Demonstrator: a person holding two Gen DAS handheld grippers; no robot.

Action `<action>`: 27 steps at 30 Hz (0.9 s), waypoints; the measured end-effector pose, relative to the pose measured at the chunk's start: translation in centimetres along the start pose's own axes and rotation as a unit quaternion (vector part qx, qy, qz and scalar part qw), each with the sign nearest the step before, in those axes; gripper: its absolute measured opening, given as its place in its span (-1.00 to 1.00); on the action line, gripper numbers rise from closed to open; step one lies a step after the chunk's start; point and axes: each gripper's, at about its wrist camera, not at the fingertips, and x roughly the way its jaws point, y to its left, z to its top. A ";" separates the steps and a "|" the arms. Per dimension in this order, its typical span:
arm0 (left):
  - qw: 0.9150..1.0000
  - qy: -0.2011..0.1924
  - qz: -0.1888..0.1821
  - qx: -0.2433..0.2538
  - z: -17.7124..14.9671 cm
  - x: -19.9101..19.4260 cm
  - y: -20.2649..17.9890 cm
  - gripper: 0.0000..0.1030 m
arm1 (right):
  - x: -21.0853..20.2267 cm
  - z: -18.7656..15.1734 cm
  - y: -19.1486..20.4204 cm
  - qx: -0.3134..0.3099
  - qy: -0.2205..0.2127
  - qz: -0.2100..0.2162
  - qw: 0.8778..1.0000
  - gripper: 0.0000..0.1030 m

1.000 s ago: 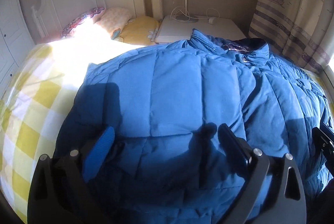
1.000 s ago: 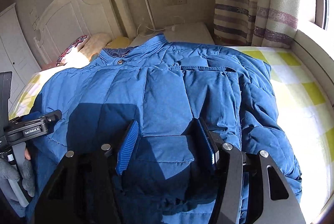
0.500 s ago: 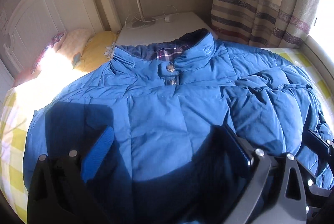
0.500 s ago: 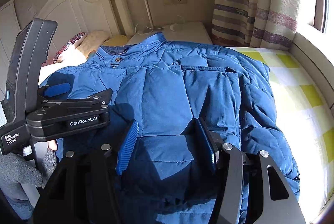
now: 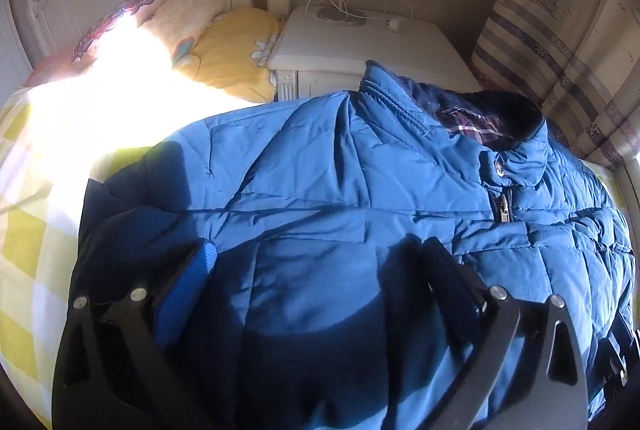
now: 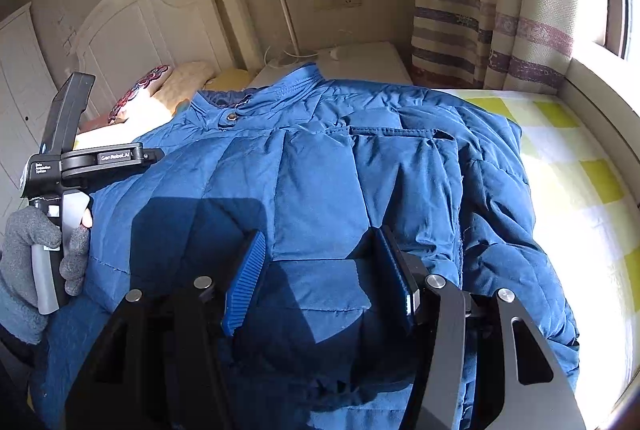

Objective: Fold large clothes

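A large blue puffer jacket lies spread on the bed, collar towards the headboard, zipped front up; it also shows in the right wrist view. Its right sleeve is folded over the body. My left gripper is open, hovering over the jacket's lower left part. My right gripper has its jaws apart, with a fold of the jacket's hem bulging between the fingers. The left gripper's body shows at the left in the right wrist view, held by a grey-gloved hand.
The bed has a yellow and white checked sheet. Pillows lie by the white headboard. A white nightstand with a lamp base and cable stands beyond the collar. Striped curtains and a window sill are at the right.
My left gripper has swung back to the left and now looks over the jacket's left shoulder. The right gripper has stayed in place on the hem.
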 end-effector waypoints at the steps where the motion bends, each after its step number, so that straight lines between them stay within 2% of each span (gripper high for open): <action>1: 1.000 -0.012 -0.009 -0.013 -0.2 -1.0 0.6 0.89 | -0.1 0.0 0.0 0.001 0.000 0.000 1.000 0.05; 3: 0.998 -0.052 -0.011 -0.041 -1.6 -4.1 2.1 0.88 | -0.1 0.0 -0.2 0.006 0.000 0.005 1.000 0.05; 6: 0.992 -0.103 0.033 -0.057 -4.9 -8.3 4.0 0.95 | -0.1 0.0 -0.4 0.012 -0.001 0.011 1.000 0.05; 7: 0.992 -0.102 0.044 -0.054 -5.9 -8.6 4.4 0.95 | -0.1 0.0 -0.4 0.012 -0.001 0.011 1.000 0.05; 8: 0.994 -0.084 0.049 -0.042 -6.8 -8.1 4.6 0.95 | -0.1 0.0 -0.4 0.013 -0.002 0.012 1.000 0.05; 9: 0.996 -0.067 0.054 -0.019 -7.5 -7.3 4.5 0.95 | -0.1 0.0 -0.5 0.013 -0.002 0.012 1.000 0.05; 11: 0.995 -0.064 0.078 0.028 -8.7 -6.0 3.6 0.96 | -0.2 0.0 -0.5 0.014 -0.003 0.013 1.000 0.05; 14: 0.993 -0.064 0.092 0.034 -8.7 -5.9 3.2 0.96 | -0.3 0.0 -0.4 0.014 -0.007 0.009 1.000 0.05; 17: 0.993 -0.069 0.088 0.029 -8.8 -6.0 3.5 0.96 | -0.7 -0.1 -0.2 0.012 -0.015 0.000 1.000 0.05; 20: 0.993 -0.072 0.089 0.028 -8.9 -6.2 3.5 0.96 | -2.1 -0.4 0.0 0.016 -0.053 -0.050 0.997 0.05; 24: 0.993 -0.072 0.090 0.028 -9.0 -6.2 3.3 0.96 | -4.2 -0.5 1.7 -0.018 -0.102 -0.074 0.992 0.20; 27: 0.993 -0.073 0.091 0.028 -9.1 -6.2 3.2 0.96 | -4.2 0.1 4.7 -0.073 -0.091 -0.044 0.992 0.45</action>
